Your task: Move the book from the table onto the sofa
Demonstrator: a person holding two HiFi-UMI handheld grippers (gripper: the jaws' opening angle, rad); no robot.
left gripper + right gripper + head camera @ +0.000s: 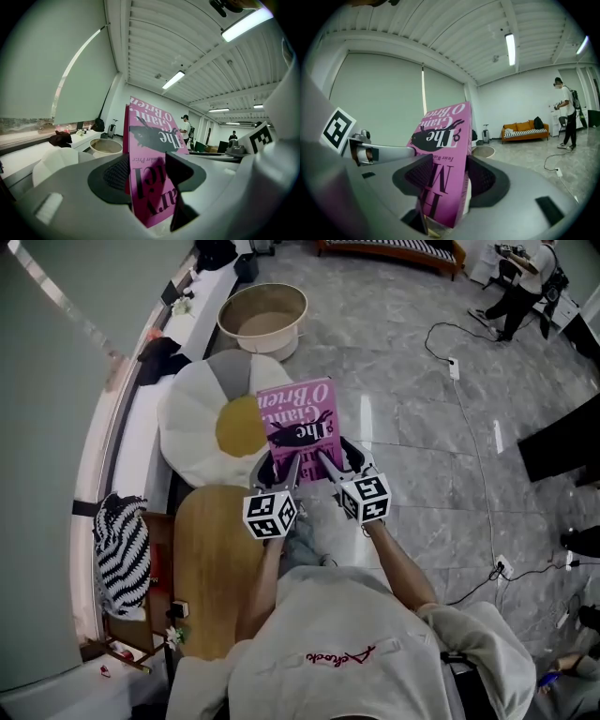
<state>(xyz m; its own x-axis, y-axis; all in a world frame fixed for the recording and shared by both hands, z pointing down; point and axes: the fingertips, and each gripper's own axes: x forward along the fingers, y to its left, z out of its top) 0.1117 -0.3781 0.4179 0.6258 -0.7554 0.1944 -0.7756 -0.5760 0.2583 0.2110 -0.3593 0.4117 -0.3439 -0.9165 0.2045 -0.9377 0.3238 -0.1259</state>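
Marble floor point(422, 437), pink book point(296, 413), near edge hidden in both hand-held grippers point(282, 468) point(334, 462)

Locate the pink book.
In the head view's centre, the pink book is clamped at its near edge by the left tongs and right tongs, at the right edge of the daisy cushion.
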